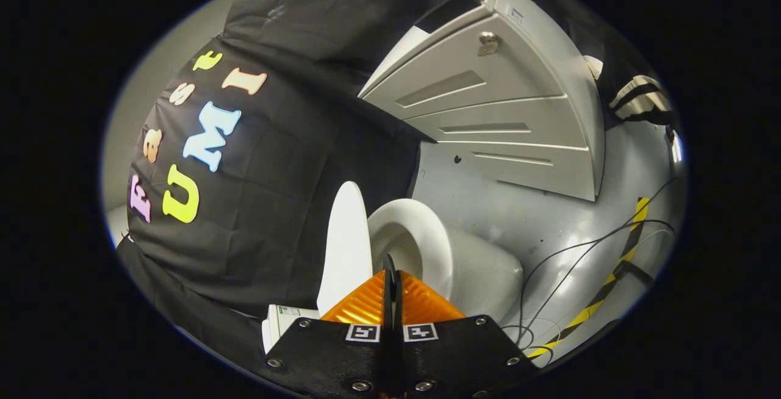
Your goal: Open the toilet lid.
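The white toilet appears tipped in my rolled view. Its lid stands raised, upright against the black cloth wall, clear of the seat ring, and the bowl opening shows between lid and seat. My gripper is just in front of the seat's near rim, beside the lid's lower edge. Its two fingers are pressed together with nothing between them, and I cannot tell whether they touch the toilet.
A white cabinet with a round knob and louvred panels stands on the grey floor beyond the toilet. Black cables and yellow-black tape run across the floor beside the bowl. A white labelled box sits by the lid's base.
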Action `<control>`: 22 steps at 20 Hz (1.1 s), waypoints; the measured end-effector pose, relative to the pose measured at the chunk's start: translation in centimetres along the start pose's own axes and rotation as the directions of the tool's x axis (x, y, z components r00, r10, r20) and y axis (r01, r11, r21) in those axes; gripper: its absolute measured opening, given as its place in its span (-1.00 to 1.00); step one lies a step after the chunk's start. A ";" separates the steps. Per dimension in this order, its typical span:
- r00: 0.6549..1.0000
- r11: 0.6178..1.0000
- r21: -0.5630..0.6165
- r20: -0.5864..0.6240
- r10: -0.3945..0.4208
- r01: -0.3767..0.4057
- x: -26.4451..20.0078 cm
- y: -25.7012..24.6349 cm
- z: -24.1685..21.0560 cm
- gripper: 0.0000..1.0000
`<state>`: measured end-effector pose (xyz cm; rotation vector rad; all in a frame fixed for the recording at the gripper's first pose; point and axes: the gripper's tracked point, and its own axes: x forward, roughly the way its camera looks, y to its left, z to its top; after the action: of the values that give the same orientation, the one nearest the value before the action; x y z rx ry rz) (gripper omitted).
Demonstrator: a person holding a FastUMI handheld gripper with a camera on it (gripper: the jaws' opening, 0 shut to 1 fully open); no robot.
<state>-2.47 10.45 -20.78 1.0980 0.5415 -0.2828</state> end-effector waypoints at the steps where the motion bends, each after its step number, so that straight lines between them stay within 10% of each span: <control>1: 1.000 1.000 -0.010 -0.003 0.003 -0.003 -0.2 0.5 0.0 -1.00; 22: 0.995 0.968 -0.237 0.035 0.098 -0.087 -4.8 10.8 -0.2 -1.00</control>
<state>-1.43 15.08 -9.97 0.8815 0.4684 -0.1574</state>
